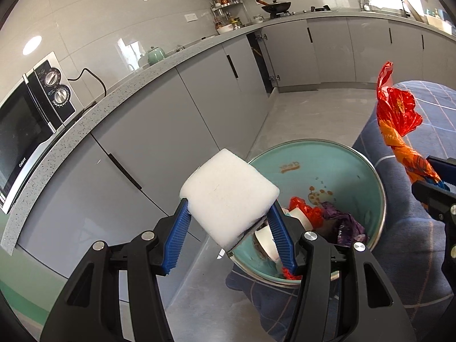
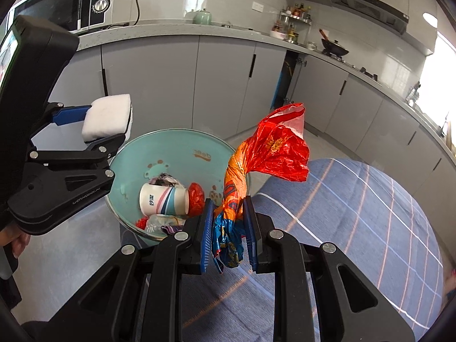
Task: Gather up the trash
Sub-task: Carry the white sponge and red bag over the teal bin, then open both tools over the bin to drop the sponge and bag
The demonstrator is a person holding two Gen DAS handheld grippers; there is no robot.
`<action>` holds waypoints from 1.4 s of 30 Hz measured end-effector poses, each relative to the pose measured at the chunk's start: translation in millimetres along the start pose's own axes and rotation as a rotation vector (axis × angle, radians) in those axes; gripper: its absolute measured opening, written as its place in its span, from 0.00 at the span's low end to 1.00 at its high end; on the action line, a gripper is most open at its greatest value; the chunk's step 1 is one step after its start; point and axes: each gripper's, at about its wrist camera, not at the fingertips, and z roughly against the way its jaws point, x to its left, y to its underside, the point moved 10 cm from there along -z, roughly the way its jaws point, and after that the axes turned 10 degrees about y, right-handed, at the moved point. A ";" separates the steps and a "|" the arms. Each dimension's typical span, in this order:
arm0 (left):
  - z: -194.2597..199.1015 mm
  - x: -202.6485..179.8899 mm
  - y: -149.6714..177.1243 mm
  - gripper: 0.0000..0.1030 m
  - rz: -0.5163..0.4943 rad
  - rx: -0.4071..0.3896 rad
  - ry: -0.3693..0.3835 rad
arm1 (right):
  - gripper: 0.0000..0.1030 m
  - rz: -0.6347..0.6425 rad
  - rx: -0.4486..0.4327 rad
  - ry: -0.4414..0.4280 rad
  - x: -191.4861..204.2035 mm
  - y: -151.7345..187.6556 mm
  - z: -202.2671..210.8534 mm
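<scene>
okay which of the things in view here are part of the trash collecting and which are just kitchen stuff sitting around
Part of the job:
white foam block, clamped in the left gripper
crumpled red wrapper, clamped in the right gripper
teal bin
paper cup in it

Just around:
microwave
green teapot
wok
blue rug

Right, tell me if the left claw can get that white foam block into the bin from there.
Probably yes: the left claw grips the white foam block by the open teal bin, nothing between.

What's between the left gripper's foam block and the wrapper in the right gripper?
In the right wrist view, only the open teal bin lies between the white foam block and the red-orange wrapper, a paper cup inside.
</scene>
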 end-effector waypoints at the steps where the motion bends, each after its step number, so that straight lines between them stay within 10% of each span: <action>1: -0.9 1.9 -0.7 0.54 0.001 0.000 -0.003 | 0.21 0.002 -0.001 -0.002 1.0 0.2 -0.3; 36: -16.6 10.7 0.2 0.60 0.016 0.013 -0.002 | 0.23 0.045 0.009 -0.040 16.4 -8.6 -20.5; 42: -17.5 13.4 -2.7 0.71 0.027 0.001 -0.013 | 0.47 0.044 -0.019 -0.038 15.1 -12.5 -23.1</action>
